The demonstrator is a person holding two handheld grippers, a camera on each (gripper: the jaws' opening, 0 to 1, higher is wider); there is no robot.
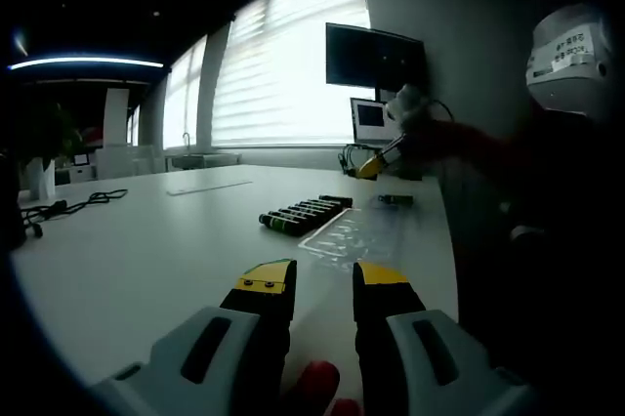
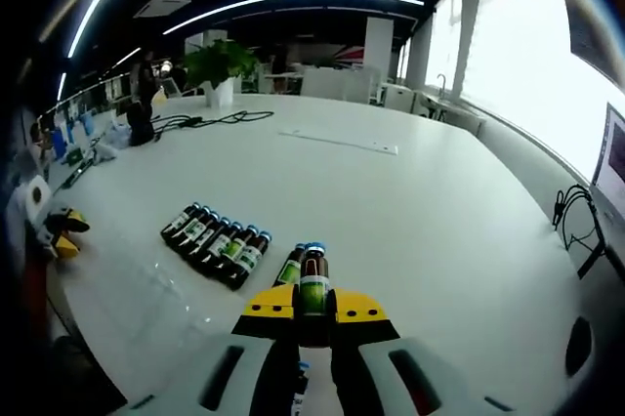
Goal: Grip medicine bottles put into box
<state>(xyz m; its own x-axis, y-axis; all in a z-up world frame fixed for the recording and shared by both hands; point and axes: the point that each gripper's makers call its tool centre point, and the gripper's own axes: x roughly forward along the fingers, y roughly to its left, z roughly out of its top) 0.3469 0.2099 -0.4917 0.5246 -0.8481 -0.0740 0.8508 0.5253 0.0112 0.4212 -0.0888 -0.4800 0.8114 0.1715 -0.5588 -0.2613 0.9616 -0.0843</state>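
The right gripper (image 2: 313, 311) clamps a dark medicine bottle (image 2: 313, 284) between yellow-tipped jaws, the bottle's long axis running straight ahead along them, blue cap foremost. A second green-labelled bottle (image 2: 290, 268) lies just beside it on the left. Farther left, a row of bottles (image 2: 217, 243) rests side by side on the white table (image 2: 410, 211). The left gripper (image 1: 323, 284) hovers narrowly parted and empty; beyond it lies a clear plastic tray (image 1: 354, 235), apparently the box, beside the same row.
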